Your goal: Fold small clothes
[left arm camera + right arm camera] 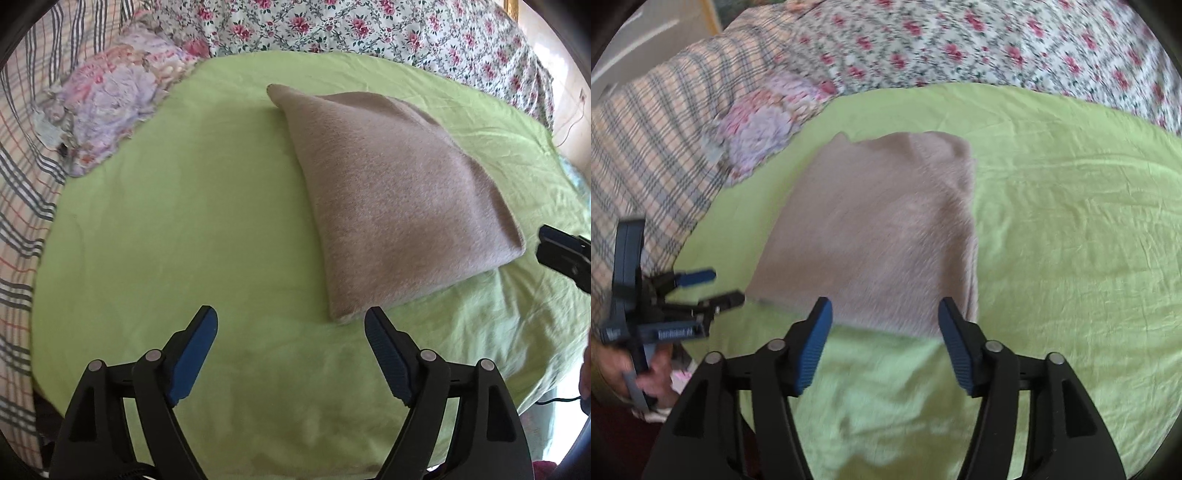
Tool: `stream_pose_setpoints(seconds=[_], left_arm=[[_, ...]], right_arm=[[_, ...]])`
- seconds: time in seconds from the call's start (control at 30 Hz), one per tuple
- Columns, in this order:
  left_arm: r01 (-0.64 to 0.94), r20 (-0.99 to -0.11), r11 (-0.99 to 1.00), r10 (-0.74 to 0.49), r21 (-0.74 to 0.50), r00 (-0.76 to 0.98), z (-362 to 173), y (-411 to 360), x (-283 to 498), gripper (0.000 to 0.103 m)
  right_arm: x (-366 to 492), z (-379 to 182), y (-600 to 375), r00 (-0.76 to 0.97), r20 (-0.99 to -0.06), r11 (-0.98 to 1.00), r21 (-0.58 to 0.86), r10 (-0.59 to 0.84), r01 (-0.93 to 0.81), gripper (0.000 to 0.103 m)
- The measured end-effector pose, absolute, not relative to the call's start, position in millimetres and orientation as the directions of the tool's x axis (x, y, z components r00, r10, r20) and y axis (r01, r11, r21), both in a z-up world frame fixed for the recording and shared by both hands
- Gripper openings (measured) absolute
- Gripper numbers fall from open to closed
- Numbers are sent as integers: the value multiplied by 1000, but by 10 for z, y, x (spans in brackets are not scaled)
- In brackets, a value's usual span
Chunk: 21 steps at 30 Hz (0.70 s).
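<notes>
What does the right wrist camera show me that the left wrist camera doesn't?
Only the right wrist view shows the whole left gripper from the side, jaws open and empty, with the hand holding it, left of the folded cloth.

Only the left wrist view shows a cable at the lower right edge; the right gripper is cut off there.

Both show the beige cloth lying folded on the green sheet, free of either gripper, plus the crumpled purple floral cloth, the checked fabric and the flowered bedding.
</notes>
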<state>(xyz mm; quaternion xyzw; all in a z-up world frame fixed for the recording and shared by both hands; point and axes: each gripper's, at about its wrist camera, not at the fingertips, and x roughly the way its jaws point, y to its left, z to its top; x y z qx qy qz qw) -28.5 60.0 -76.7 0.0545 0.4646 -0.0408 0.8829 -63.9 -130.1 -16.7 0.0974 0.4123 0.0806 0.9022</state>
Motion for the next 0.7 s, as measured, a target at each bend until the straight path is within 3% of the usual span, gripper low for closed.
stream_pose_setpoints(seconds=[0.23, 0.7], left_arm=[[143, -807, 970, 76, 196, 586, -747, 489, -480, 84], [157, -791, 966, 69, 205, 608, -659, 506, -300, 85]], right_arm=[[-838, -283, -1276, 616, -753, 967, 246, 229, -59, 71], [-730, -275, -1254, 626, -747, 968, 242, 225, -59, 77]])
